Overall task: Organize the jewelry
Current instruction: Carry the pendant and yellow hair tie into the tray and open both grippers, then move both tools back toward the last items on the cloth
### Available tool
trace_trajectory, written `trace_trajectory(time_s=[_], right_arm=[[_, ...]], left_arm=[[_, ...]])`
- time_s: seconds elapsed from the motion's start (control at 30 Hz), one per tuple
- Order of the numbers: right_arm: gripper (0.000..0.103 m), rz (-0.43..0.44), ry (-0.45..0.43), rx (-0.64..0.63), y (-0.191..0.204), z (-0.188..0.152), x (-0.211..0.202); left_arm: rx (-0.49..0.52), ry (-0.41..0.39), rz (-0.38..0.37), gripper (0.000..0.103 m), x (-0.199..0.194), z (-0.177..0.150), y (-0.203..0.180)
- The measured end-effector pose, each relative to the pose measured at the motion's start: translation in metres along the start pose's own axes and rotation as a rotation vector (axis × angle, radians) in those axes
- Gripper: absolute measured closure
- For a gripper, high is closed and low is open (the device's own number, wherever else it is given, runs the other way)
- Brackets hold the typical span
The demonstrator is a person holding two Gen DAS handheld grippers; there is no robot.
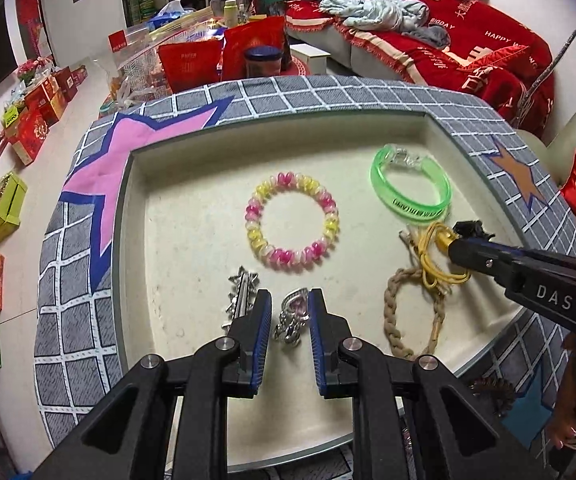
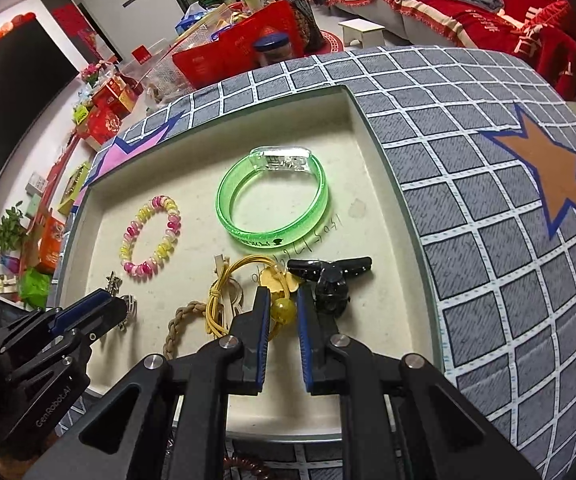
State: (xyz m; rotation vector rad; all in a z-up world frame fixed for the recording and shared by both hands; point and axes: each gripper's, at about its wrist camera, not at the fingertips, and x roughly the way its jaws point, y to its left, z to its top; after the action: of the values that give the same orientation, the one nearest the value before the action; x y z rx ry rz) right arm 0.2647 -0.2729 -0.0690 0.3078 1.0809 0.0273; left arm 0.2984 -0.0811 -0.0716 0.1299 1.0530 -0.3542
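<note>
Lying between the two blue pads of the left tongs (image 1: 289,312), the silver chain piece (image 1: 292,318) runs lengthwise away from them along their own line, on the near part of the cream tray (image 1: 191,264); whether the narrowly parted pads already press it I cannot tell. Well to the right, the right tongs (image 2: 281,300) flank a yellow bead (image 2: 283,309) on a yellow cord (image 2: 219,308), nearly closed, and contact is unclear. Each hand is nearest its own piece, so I judge neither needs to cross.
</note>
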Motion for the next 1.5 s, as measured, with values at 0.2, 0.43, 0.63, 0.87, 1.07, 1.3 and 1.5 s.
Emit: trace_trajectory(time_s=[0.2, 0.43, 0.63, 0.87, 1.07, 1.3, 1.5], right_arm=[[0.042, 0.044, -0.004, 0.019, 0.002, 0.000, -0.004], [0.040, 0.123, -0.031, 0.072, 0.003, -0.006, -0.023], [0.024, 0.156, -0.066, 0.091, -0.001, -0.016, -0.046], [0.014, 0.080, -0.099, 0.051, -0.004, -0.032, -0.071], [0.000, 0.035, -0.105, 0.088, -0.019, -0.053, -0.084], [0.000, 0.021, -0.102, 0.107, -0.033, -0.079, -0.096], [0.000, 0.039, -0.152, 0.105, -0.035, -0.084, -0.119]], left_arm=[[0.006, 0.002, 0.009, 0.068, 0.001, -0.002, 0.000], [0.019, -0.024, 0.001, 0.068, -0.007, -0.007, -0.005], [0.021, -0.089, 0.007, 0.068, -0.030, -0.008, -0.008], [0.037, -0.145, 0.028, 0.067, -0.062, -0.018, -0.018], [0.015, -0.214, 0.021, 0.000, -0.095, -0.039, -0.026], [0.032, -0.188, 0.007, 0.000, -0.111, -0.062, -0.038], [-0.004, -0.176, 0.034, 0.000, -0.119, -0.077, -0.035]])
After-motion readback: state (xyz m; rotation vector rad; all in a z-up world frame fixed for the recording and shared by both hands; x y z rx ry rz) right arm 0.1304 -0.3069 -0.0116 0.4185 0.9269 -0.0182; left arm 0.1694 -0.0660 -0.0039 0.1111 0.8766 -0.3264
